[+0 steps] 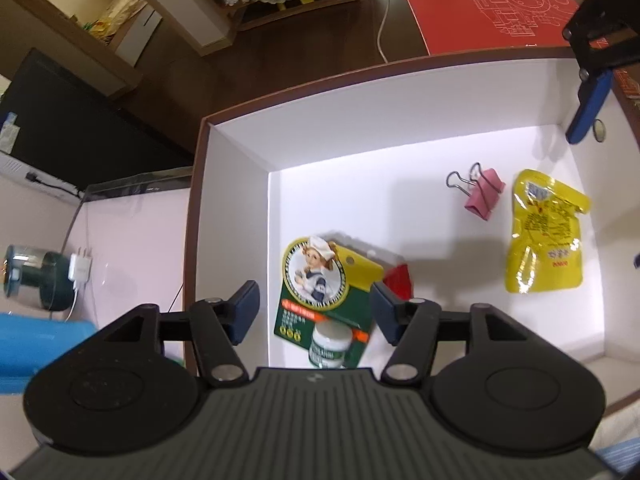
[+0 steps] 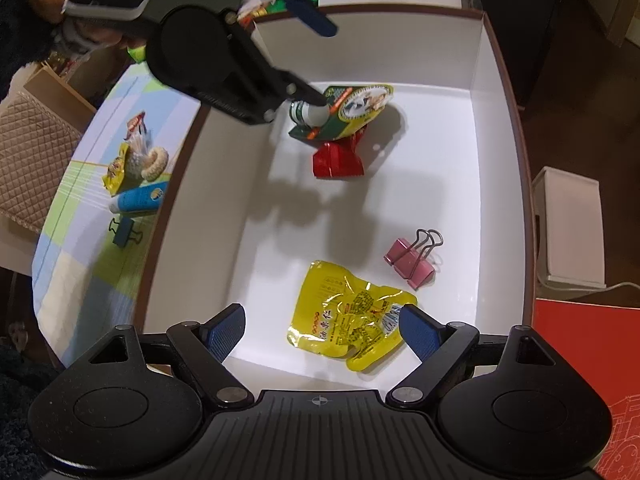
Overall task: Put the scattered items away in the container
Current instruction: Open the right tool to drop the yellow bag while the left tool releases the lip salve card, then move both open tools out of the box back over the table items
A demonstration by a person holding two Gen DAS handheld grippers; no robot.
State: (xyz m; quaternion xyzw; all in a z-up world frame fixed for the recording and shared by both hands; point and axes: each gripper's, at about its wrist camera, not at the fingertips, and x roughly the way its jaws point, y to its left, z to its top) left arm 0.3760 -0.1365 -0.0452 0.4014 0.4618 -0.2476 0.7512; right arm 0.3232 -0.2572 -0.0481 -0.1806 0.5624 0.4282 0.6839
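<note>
over the box: left gripper [image 1: 314, 312] hangs above the green blister card [image 1: 320, 300], fingers spread wide with nothing between them, which would suit either a release or a pickup.
near wall: right gripper [image 2: 322, 334] hovers over the yellow sachet [image 2: 348, 316], its blue pads well apart and empty too.
container: white box [image 2: 476, 120] with a brown rim, open-topped, so items drop in from above.
inside it: card with a small white jar, leaning on a red packet [image 2: 338, 160]; pink binder clip [image 2: 412, 260] just beside the sachet.
sachet look: glossy, crinkled, flat, red print.
outside on the cloth: snack bag [image 2: 120, 168], blue-white tube [image 2: 138, 200] and blue binder clip [image 2: 126, 232] lie close together, so tidying looks partly done.
</note>
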